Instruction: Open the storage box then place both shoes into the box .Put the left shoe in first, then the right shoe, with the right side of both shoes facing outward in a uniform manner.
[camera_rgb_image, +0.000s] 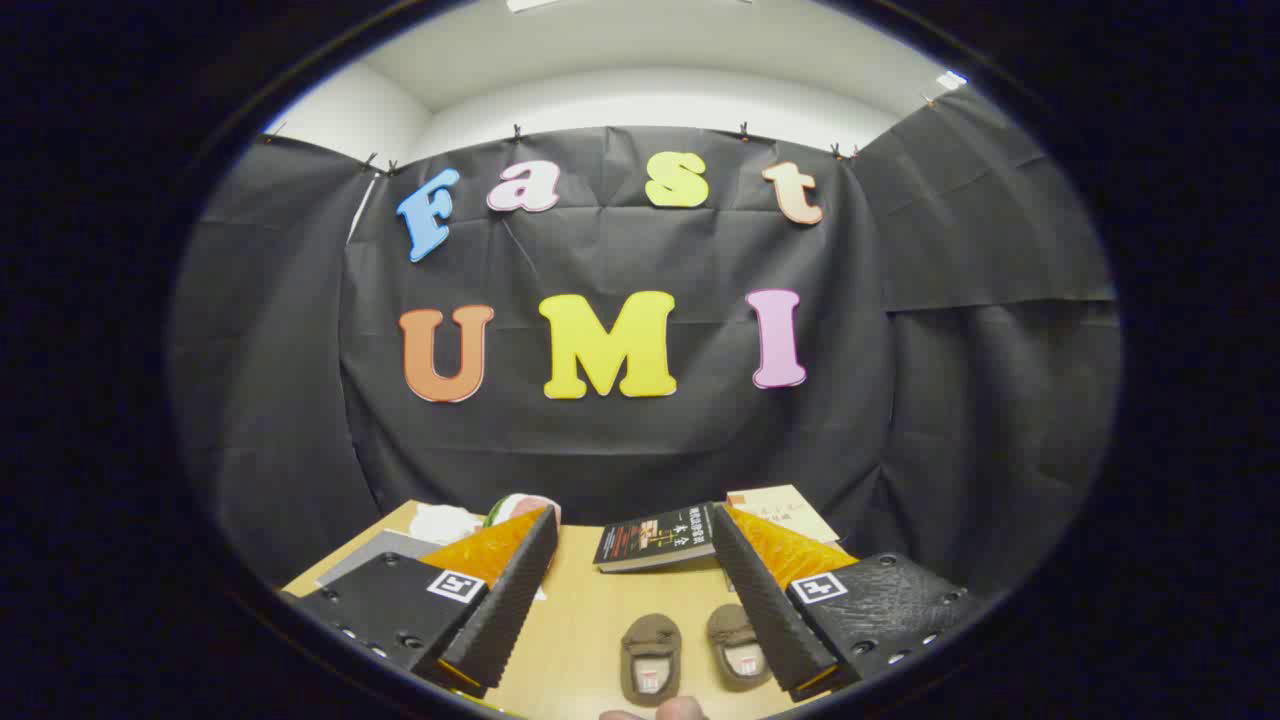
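Hand-held gripper (632, 580) fingers spread wide above two shoes (690, 655), gripping nothing.

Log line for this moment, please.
hand-held gripper: open, holding nothing | shoes: side by side on table, between fingers | book: beyond

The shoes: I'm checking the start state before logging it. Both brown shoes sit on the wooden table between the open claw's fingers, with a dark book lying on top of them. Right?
Not quite. In the gripper view the dark book lies on the table beyond the shoes, apart from them, not on top. The rest holds: both shoes sit between the open claw's fingers.
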